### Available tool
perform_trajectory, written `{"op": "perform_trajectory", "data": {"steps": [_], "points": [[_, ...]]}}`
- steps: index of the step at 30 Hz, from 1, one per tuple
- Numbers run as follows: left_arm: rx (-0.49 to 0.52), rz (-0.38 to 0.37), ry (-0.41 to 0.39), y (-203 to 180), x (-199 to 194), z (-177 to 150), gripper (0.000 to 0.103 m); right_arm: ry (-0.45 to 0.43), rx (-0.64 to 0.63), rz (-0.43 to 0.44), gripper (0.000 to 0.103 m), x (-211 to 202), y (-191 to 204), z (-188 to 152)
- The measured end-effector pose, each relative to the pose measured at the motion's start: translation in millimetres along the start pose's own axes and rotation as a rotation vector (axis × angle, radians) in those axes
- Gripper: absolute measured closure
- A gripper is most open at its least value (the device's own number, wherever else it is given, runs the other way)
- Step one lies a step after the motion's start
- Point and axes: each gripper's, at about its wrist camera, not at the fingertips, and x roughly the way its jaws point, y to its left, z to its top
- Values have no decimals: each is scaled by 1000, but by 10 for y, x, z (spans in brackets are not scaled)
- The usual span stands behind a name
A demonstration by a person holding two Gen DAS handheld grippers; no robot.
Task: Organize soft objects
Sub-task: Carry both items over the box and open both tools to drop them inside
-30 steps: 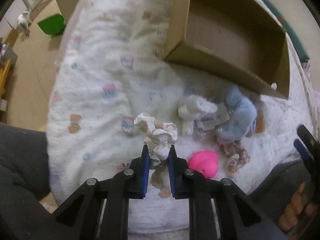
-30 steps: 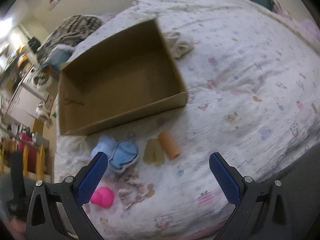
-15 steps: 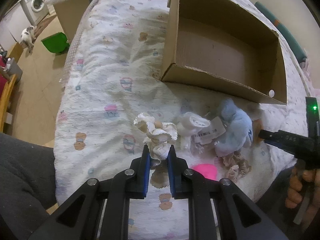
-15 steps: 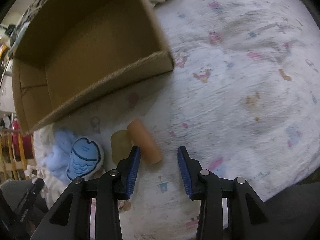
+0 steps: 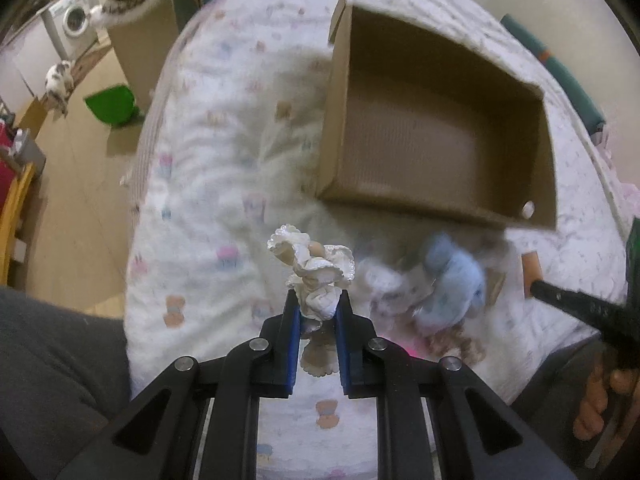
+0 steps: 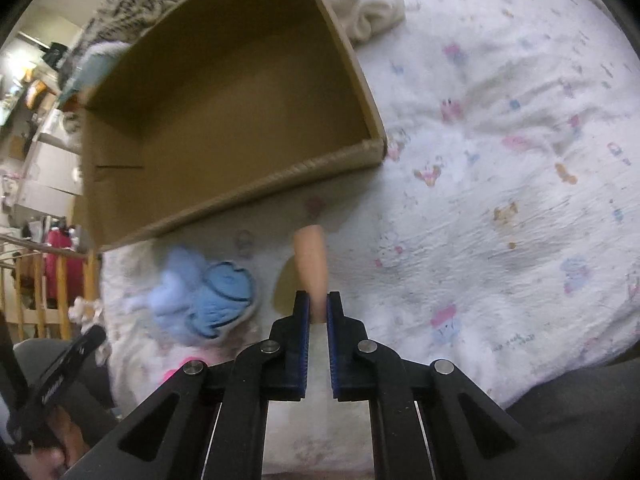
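Observation:
My left gripper (image 5: 318,306) is shut on a white frilly scrunchie (image 5: 314,270) and holds it above the bed. My right gripper (image 6: 317,306) is shut on an orange soft cylinder (image 6: 310,260), which also shows in the left wrist view (image 5: 532,270). An open, empty cardboard box (image 5: 440,136) lies on the bed ahead; the right wrist view shows its near wall (image 6: 240,200). A light blue plush toy (image 5: 454,286) (image 6: 208,296), a white soft item (image 5: 380,280), a pink soft item (image 6: 172,374) and a beige frilly item (image 5: 460,344) lie in front of the box.
The bed has a white printed quilt (image 6: 500,160). A cream cloth (image 6: 368,8) lies beyond the box. A flat tan piece (image 6: 286,292) lies beside the orange cylinder. A green bin (image 5: 112,104) and a cat (image 5: 58,80) are on the floor to the left.
My right gripper has closed on the orange cylinder and lifted its end. My left gripper has risen and moved toward the box with the scrunchie.

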Motion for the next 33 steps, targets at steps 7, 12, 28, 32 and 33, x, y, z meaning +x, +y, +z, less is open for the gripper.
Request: {"op": "perform_trajectory", "data": {"steps": [7, 12, 28, 32, 33], "points": [[69, 15, -90, -188, -194, 383, 89, -124, -33, 124, 93, -401, 118, 95], [104, 13, -133, -327, -189, 670, 89, -214, -80, 154, 93, -426, 334, 305], [186, 12, -184, -682, 556, 992, 88, -278, -139, 70, 93, 189, 367, 657], [190, 6, -183, -673, 627, 950, 88, -251, -142, 53, 93, 302, 346, 656], [189, 5, -185, -668, 634, 943, 88, -248, -144, 50, 93, 322, 345, 652]]}}
